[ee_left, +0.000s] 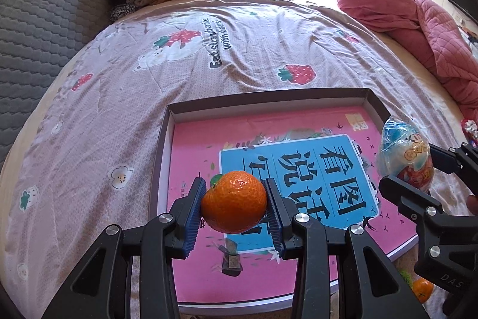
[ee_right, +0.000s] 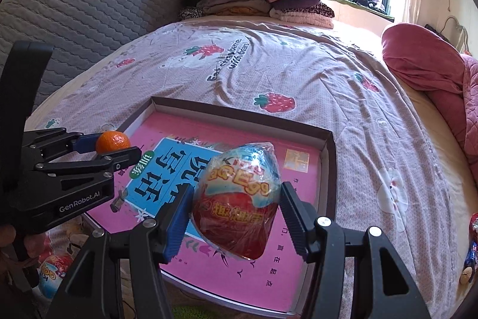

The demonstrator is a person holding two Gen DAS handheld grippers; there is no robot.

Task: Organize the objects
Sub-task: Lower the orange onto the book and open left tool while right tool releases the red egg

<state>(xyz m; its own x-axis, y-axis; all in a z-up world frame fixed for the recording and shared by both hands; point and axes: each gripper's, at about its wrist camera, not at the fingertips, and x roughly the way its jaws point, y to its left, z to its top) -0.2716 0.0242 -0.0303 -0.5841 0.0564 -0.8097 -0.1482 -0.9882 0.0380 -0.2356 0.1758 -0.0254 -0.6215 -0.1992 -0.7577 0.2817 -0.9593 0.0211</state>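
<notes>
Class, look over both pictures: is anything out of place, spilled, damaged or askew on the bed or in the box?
Nothing is spilled or damaged. The left claw holds an orange and the right claw a wrapped toy egg above the shallow box. Still stray: another orange and another egg lying outside the box.

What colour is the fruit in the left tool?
Orange, with a green bit at the stem; clearest in the left wrist view.
</notes>
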